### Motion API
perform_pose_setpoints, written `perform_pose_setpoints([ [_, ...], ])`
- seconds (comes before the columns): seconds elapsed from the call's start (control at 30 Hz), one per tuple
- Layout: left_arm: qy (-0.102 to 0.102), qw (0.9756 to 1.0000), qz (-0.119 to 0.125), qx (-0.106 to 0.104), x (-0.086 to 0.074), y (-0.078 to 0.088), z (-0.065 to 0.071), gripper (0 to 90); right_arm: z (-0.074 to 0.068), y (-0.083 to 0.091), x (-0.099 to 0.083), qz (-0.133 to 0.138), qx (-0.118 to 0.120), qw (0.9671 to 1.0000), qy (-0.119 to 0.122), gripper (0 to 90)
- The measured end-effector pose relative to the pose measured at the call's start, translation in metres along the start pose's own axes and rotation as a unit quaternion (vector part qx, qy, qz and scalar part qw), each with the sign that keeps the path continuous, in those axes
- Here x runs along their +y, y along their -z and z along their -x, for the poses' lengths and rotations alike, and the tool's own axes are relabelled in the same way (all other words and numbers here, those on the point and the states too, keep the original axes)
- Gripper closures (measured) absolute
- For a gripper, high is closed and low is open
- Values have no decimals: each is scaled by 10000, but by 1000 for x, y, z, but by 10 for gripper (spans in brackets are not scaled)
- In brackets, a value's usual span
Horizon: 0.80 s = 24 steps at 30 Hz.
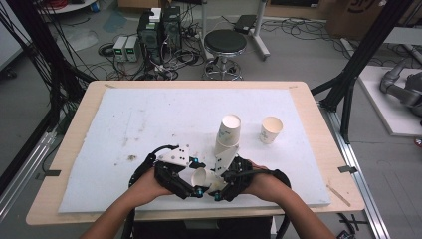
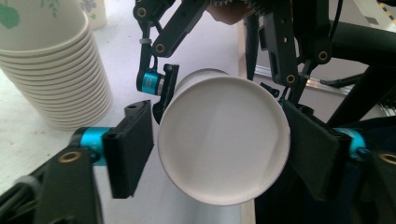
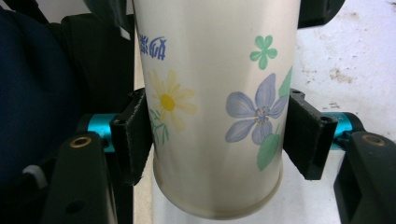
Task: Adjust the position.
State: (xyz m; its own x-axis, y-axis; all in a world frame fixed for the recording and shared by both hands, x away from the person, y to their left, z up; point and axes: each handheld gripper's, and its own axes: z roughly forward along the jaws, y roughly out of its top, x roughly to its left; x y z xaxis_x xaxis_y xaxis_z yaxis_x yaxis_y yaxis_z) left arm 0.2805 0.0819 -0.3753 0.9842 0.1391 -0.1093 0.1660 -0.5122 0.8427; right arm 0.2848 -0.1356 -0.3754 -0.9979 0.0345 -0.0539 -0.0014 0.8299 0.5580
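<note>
Right gripper view: right gripper [image 3: 217, 140] clamps flower-printed paper cup [image 3: 215, 93], blue writing unreadable.

No legible text or labels.

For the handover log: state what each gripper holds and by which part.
Both hold one flowered paper cup lying on its side. The right gripper clamps its side wall near the base; the left gripper has just closed across its rim end.
</note>
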Motion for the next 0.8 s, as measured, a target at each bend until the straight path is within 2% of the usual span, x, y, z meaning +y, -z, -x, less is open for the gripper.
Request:
perform_pose_setpoints([
  [0.13,-59,9999,-69,-53,0,-2,0,343,-1,-1,0,-16,47,10000,42,332],
  [0.33,-88,9998,-117,-99,-3,-4,0,353,-1,-3,-1,-137,108,9998,29,321],
  [0.4,-90,9999,-55,-90,-5,-3,0,357,-1,-4,-2,-100,102,9999,-5,300],
  [0.5,-48,9999,54,-74,-7,-2,0,363,0,-2,-4,76,175,9997,-131,256],
  [0.63,64,9997,226,-18,-14,2,-2,366,1,6,-8,481,90,9985,-264,220],
  [0.73,154,9990,421,40,-20,5,-3,365,1,11,-13,743,40,9965,-382,220],
  [0.8,225,9981,562,72,-24,7,-3,366,2,14,-16,1000,-7,9936,-529,220],
])
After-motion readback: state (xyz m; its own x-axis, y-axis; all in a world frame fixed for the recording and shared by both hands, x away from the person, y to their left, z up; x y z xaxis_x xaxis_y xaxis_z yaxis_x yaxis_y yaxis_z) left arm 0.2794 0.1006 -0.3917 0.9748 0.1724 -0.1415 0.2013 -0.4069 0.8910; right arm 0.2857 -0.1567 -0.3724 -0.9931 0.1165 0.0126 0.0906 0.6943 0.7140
